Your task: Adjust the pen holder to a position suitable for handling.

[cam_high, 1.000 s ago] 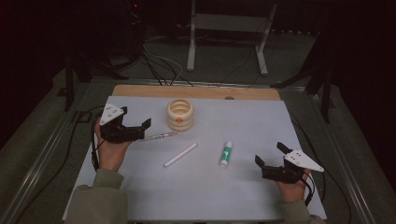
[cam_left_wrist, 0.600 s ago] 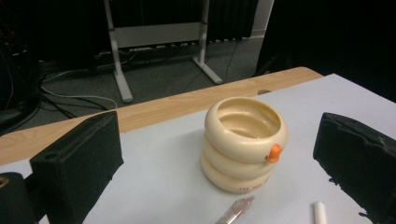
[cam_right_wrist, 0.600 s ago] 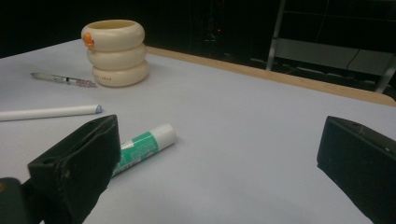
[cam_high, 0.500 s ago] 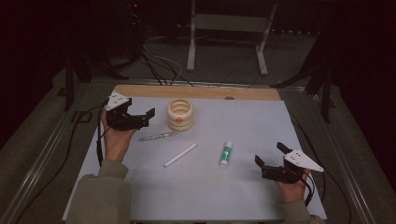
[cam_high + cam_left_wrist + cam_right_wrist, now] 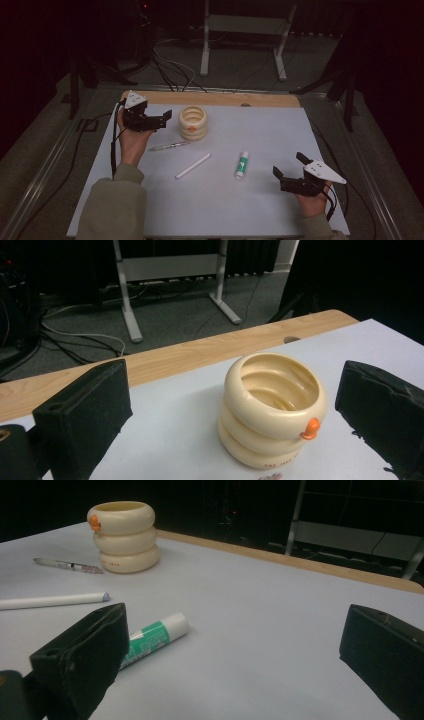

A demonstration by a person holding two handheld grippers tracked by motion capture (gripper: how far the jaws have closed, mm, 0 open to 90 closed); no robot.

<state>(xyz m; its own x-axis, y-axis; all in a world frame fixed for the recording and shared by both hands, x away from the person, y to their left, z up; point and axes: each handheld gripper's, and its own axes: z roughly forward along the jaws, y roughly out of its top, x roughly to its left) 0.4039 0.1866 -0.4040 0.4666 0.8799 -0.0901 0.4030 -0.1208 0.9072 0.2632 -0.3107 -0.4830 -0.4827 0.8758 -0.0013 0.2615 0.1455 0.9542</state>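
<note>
A: What is the left gripper (image 5: 162,119) doing?

B: Its two black jaws are wide apart and hold nothing. It is up near the far left of the white table (image 5: 260,135), just beside the cream cup (image 5: 193,122).

A: What does the cup look like?

B: It looks like three fat rings stacked up. It is hollow, stands upright, and has a small orange knob (image 5: 310,428) on its side.

A: And the right gripper (image 5: 290,170)?

B: Its jaws are wide apart too, with nothing between them. It is at the near right of the table.

A: What lies between the grippers?

B: A glue stick (image 5: 242,164) with a green label lies near the right gripper. A white stick (image 5: 193,166) lies in the middle. A pen (image 5: 169,146) lies just in front of the cup.
</note>
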